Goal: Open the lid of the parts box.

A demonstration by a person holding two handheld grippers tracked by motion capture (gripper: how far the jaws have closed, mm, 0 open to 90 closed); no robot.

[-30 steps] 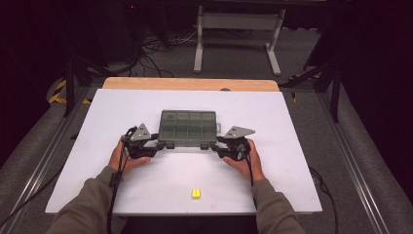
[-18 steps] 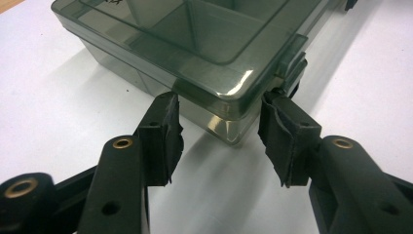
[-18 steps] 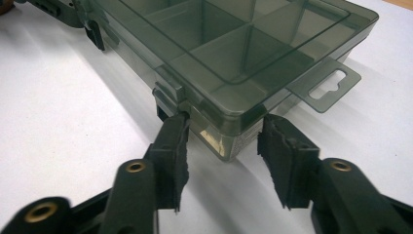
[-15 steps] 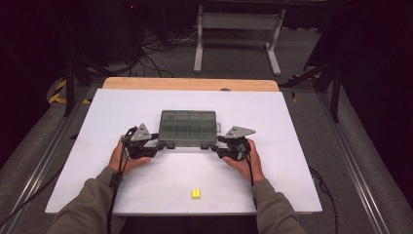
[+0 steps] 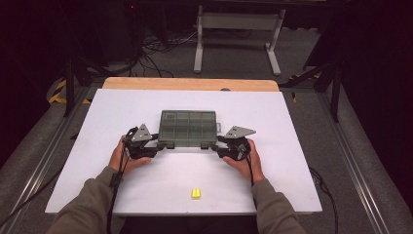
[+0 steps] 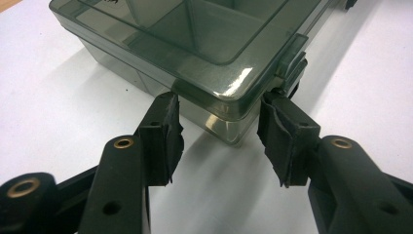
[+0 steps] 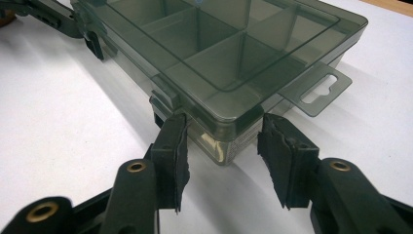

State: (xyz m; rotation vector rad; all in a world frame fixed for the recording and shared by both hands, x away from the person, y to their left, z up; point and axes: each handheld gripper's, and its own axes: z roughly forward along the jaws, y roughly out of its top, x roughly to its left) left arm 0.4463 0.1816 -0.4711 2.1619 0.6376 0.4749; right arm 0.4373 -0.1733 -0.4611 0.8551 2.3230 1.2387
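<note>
Your table (image 5: 146, 105) carries everything, white top, wooden strip at the far edge. On it, between your two tools, lies the smoky grey compartment box (image 5: 188, 127), lid closed, flat on the surface.

Left tool (image 5: 160, 143): it sits at the box's near left corner. In the left gripper view that corner (image 6: 229, 105) pokes into the gap between the jaws. One pad (image 6: 165, 136) stands at the box's side wall, the other pad (image 6: 282, 134) just under the front latch (image 6: 292, 61); contact at either pad cannot be settled. Jaws stand part-way apart, clenched on nothing I can confirm. They have just eased in a little, corner between them.

Right tool (image 5: 217, 144): mirror case at the near right corner. In the right gripper view the corner (image 7: 224, 141) sits between the jaws; the left pad (image 7: 173, 151) lies close against the front wall below a latch (image 7: 165, 95), the right pad (image 7: 280, 156) stands slightly clear of the side wall, the hang tab (image 7: 316, 87) beyond it. Jaws just narrowed, not gripping.

A small yellow block (image 5: 196, 193) lies behind both tools, toward you, well apart from the box.
</note>
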